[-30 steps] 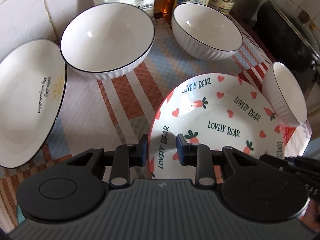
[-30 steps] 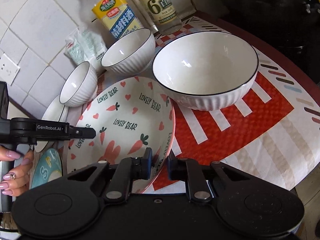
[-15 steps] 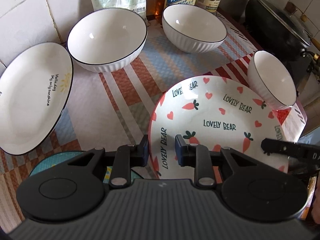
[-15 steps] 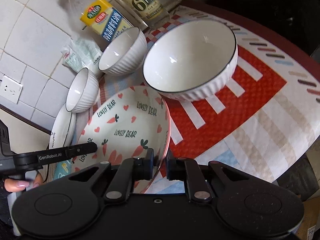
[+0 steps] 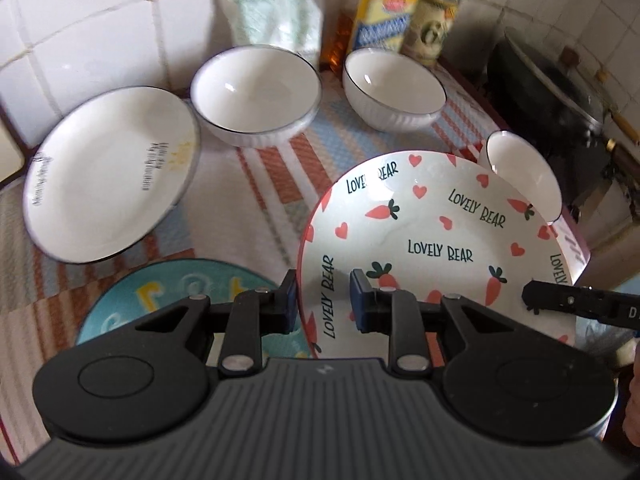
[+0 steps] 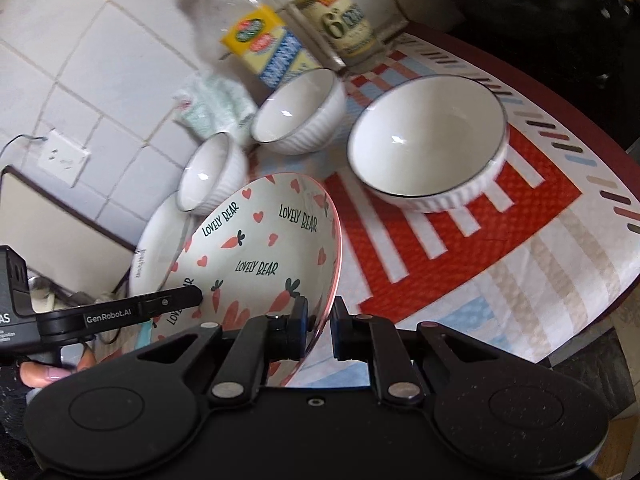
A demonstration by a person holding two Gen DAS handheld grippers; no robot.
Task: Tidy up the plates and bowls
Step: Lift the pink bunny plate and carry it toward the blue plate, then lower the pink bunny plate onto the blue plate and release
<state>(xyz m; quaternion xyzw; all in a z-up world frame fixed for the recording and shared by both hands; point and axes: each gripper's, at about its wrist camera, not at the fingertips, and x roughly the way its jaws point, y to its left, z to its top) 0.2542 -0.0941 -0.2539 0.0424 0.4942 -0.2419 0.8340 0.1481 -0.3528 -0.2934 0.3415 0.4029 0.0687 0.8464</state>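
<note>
A: Both grippers are on the Lovely Bear plate (image 5: pixel 436 248): the left gripper (image 5: pixel 324 300) pinches its left rim, one finger inside the dish and one outside

B: And the right gripper (image 6: pixel 320 326) has the opposite edge nipped between its fingers. From that camera the plate looks tilted and lifted clear of the striped mat (image 6: pixel 480 264)

A: So this is the carry step, I'd say. The white oval plate (image 5: pixel 108 192) lies far left, and a blue plate (image 5: pixel 192 300) sits just under the left gripper

B: Three white ribbed bowls too: a large bowl (image 5: pixel 256 96) far left, a medium bowl (image 5: pixel 394 88) by the bottles (image 6: pixel 260 46), a small bowl (image 5: pixel 520 172) just beyond the plate's right rim

A: Next move, my guess: bring it over a plate on the left, level it, lower it flat, then let both grippers go together

B: The risk is the rim slipping, glazed and held only at two thin edges
</note>
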